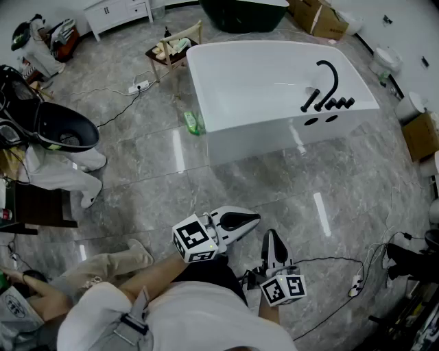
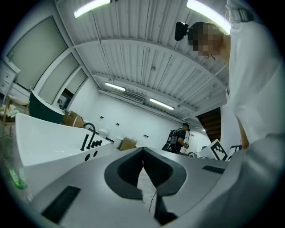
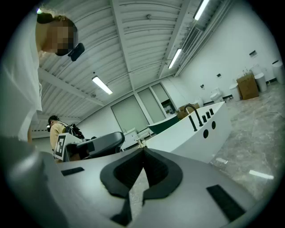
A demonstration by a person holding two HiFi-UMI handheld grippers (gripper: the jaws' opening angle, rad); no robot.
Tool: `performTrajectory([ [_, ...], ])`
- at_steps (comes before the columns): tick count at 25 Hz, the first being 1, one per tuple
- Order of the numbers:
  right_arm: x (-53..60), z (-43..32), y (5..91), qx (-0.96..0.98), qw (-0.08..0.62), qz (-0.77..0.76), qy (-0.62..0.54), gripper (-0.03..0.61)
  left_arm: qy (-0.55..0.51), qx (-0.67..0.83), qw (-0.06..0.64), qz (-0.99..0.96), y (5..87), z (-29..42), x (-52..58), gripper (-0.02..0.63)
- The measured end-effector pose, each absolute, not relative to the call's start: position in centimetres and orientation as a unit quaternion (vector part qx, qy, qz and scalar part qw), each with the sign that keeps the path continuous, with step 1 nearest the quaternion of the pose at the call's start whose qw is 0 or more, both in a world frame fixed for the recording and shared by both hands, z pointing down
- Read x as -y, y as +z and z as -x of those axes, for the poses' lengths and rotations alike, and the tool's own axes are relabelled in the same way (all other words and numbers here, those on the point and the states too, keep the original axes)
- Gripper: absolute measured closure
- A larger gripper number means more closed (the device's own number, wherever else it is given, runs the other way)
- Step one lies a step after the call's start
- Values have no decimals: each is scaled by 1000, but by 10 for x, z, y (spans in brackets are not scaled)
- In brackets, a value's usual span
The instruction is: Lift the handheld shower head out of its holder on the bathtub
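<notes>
The white bathtub (image 1: 240, 89) stands on the grey floor well ahead of me. At its right end are a black arched faucet (image 1: 332, 74), a row of black knobs (image 1: 340, 103) and the black handheld shower head (image 1: 310, 100), which sits upright in its holder on the rim. The left gripper view has the shower head (image 2: 84, 141) far off to the left; in the right gripper view it (image 3: 193, 123) is far off to the right. My left gripper (image 1: 255, 219) and right gripper (image 1: 271, 236) hover close to my body, both shut and empty, far from the tub.
A wooden stool (image 1: 171, 51) with items and a green bottle (image 1: 192, 123) sit by the tub's left end. A power strip (image 1: 139, 86) and cables lie on the floor. Cardboard boxes (image 1: 319, 17) stand behind the tub. A person in white (image 1: 62, 161) stands at the left.
</notes>
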State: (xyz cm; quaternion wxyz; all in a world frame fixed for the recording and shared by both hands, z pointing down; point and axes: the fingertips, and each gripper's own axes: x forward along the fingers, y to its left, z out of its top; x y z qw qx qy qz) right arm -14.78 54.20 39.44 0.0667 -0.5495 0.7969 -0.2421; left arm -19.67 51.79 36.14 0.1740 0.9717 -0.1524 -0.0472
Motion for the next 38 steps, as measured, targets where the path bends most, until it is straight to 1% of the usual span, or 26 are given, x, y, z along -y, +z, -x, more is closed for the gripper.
performTrajectory([
  [4, -551, 176, 381, -799, 72, 553, -227, 561, -51, 149, 159, -975, 348, 218, -522, 603],
  [6, -548, 180, 375, -797, 69, 561, -213, 561, -43, 150, 142, -977, 342, 223, -518, 603],
  [10, -534, 177, 362, -785, 83, 580, -201, 561, -23, 146, 111, -983, 334, 223, -505, 603],
  [14, -525, 172, 360, -776, 74, 595, -194, 561, -25, 138, 125, -982, 335, 224, -495, 603],
  [17, -520, 170, 354, -773, 99, 598, -190, 560, -31, 130, 138, -981, 335, 225, -489, 603],
  [21, -508, 163, 346, -765, 121, 608, -172, 558, -32, 117, 137, -983, 334, 223, -481, 603],
  [28, -494, 154, 346, -734, 132, 648, -154, 558, -24, 95, 127, -987, 336, 227, -469, 603],
  [38, -473, 126, 327, -724, 152, 661, -126, 557, -31, 113, 133, -984, 336, 224, -442, 603],
])
